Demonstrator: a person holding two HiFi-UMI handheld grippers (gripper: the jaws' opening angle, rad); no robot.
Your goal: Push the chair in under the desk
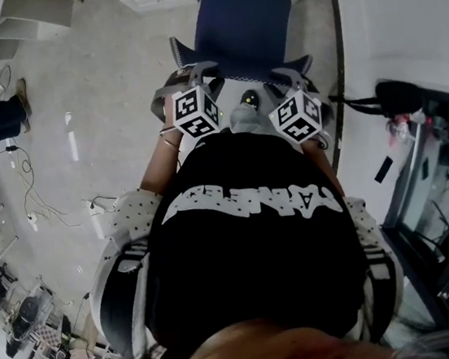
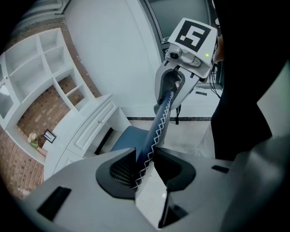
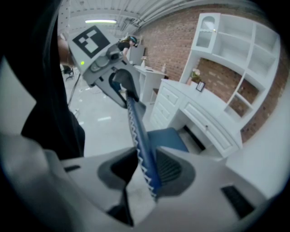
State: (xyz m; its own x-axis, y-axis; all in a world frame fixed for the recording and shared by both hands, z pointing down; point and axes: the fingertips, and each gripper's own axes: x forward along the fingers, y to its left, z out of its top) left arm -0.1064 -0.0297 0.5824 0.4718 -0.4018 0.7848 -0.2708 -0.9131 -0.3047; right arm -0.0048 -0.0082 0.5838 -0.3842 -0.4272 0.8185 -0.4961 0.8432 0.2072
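The left gripper [image 2: 144, 167] is clamped on one end of the white-stitched backrest edge [image 2: 158, 122] of the blue padded chair [image 1: 245, 24], and the right gripper [image 3: 147, 174] grips the other end. The seat stands on the pale floor [image 1: 116, 107], just before the knee opening of the white drawer-fronted worktop [image 3: 204, 122]. The grasp looks done, but most of the push seems left.

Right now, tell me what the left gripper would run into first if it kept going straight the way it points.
The left gripper is clamped on the chair's backrest, so it would drive against that first. Beyond it lies the blue seat, though depth there is hard to judge.
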